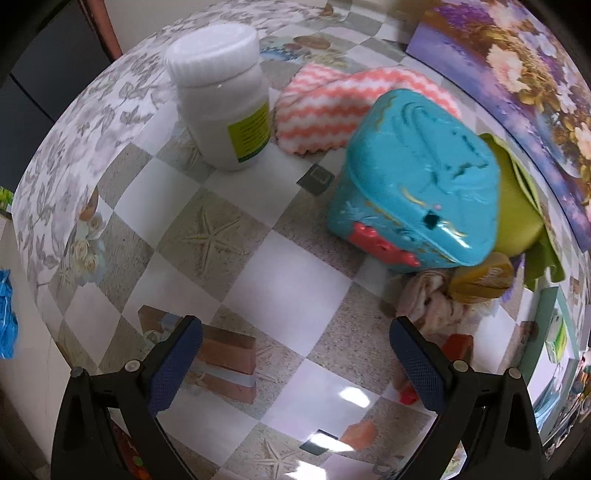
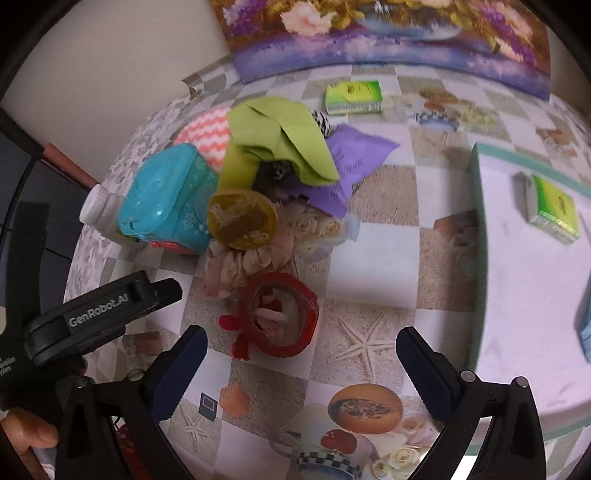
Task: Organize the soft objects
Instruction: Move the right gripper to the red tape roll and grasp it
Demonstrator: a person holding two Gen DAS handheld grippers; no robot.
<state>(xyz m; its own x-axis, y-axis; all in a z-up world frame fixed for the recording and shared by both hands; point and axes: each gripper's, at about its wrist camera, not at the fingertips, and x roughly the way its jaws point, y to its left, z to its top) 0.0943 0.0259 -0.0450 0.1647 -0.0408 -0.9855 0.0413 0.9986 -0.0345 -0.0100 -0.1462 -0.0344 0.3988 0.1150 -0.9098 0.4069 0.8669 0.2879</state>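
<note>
A pile of soft things lies on the patterned table: a pink-and-white zigzag cloth (image 1: 325, 107) (image 2: 207, 134), a green cloth (image 2: 280, 136) (image 1: 532, 192), a purple pouch (image 2: 347, 162) and a beige scrunchie (image 2: 236, 266) (image 1: 428, 299). A red tape roll (image 2: 284, 314) with a red pipe cleaner lies just ahead of my right gripper (image 2: 301, 354), which is open and empty. My left gripper (image 1: 295, 343) is open and empty above bare table, short of the pile. Its body shows in the right wrist view (image 2: 99, 310).
A teal plastic box (image 1: 417, 177) (image 2: 170, 199), a white jar (image 1: 221, 96) and a gold round lid (image 2: 242, 218) stand by the pile. A white tray (image 2: 517, 295) at right holds a green tea box (image 2: 554, 214). Another tea box (image 2: 352, 96) lies farther back. A floral painting (image 2: 388, 33) leans behind.
</note>
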